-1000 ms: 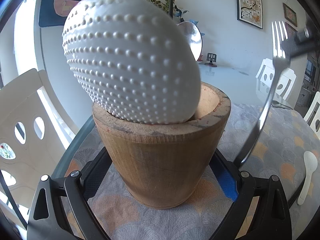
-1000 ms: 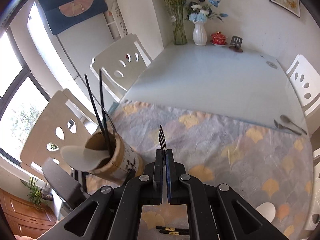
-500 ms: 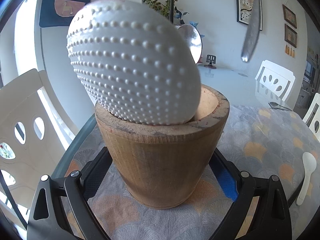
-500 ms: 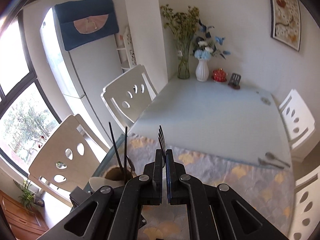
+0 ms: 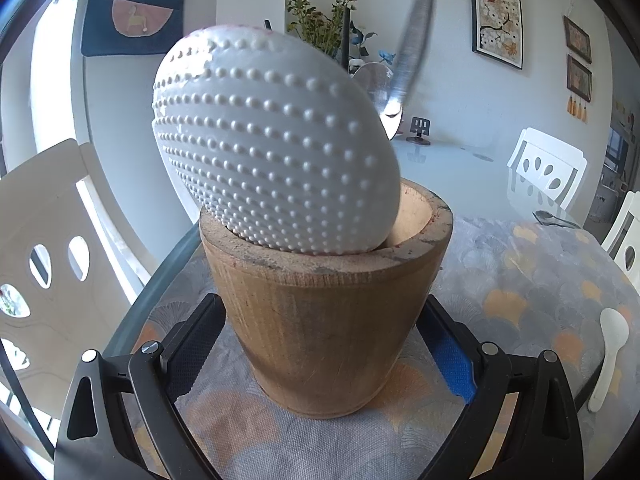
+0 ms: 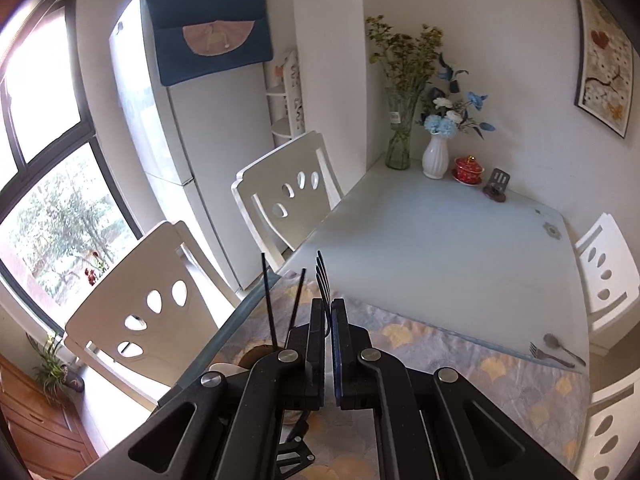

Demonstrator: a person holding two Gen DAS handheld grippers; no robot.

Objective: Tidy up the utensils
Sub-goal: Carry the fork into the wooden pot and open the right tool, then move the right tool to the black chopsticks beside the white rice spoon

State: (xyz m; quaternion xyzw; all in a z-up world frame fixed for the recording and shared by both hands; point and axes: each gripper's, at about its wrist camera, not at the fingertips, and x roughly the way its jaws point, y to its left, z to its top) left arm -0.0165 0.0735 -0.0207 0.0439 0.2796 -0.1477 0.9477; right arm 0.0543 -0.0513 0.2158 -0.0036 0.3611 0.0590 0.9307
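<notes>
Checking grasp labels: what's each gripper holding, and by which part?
Right gripper: fork, by the neck below its tines. Left gripper: wooden holder, by its sides.

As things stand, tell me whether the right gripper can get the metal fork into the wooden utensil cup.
Probably yes. The right gripper is shut on the metal fork, whose handle end hangs above the wooden utensil cup. The dotted white rice paddle fills much of the mouth, but the rim's right side looks free.

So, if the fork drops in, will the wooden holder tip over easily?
Probably not: the wooden holder looks thick-walled, and the left gripper brackets its base. The big white paddle leans sideways, so it seems somewhat top-heavy.
</notes>
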